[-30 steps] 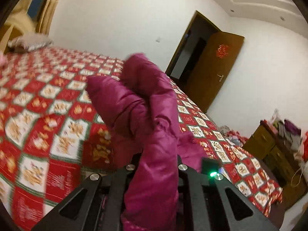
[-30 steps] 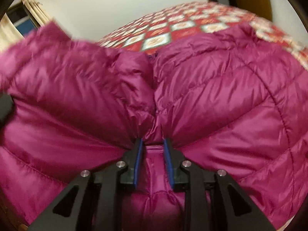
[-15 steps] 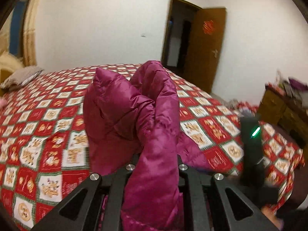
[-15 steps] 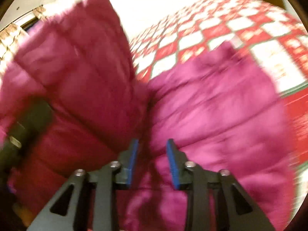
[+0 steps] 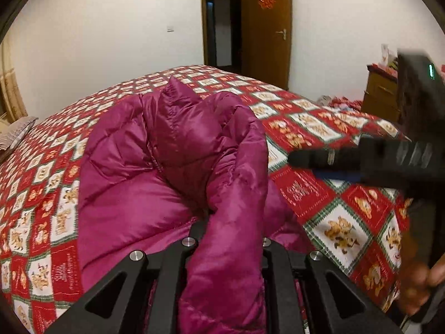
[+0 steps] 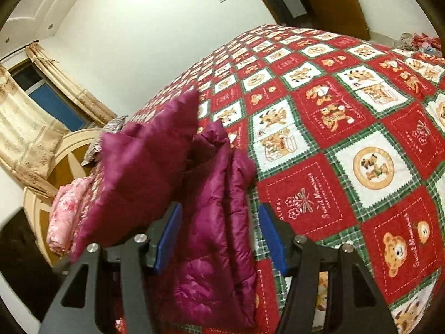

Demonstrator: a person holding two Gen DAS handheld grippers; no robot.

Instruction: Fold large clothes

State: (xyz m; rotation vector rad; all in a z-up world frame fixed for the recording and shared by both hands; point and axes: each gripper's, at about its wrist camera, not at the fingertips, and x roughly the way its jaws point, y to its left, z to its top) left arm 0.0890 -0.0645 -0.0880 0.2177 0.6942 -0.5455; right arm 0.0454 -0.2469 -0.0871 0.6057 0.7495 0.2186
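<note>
A magenta quilted down jacket point(image 5: 155, 167), glossy and puffy with stitched channels, lies bunched on the bed in the centre of the left wrist view. The left gripper point(image 5: 230, 239) is clamped on a thick fold of it that rises between its black fingers at the lower middle. In the right wrist view the right gripper point(image 6: 219, 231) stands with its blue-padded jaws spread apart at the lower centre; jacket fabric sits between them, touching neither pad clearly. That gripper also appears blurred at the right edge of the left wrist view. The bedspread point(image 6: 347, 139) is a soft red, white and green patchwork printed with bears. Plain white walls, a brown wooden door point(image 5: 267, 27) at upper centre, a wooden dresser point(image 5: 381, 94) at right, and beige curtains point(image 6: 25, 128) at left surround it.
</note>
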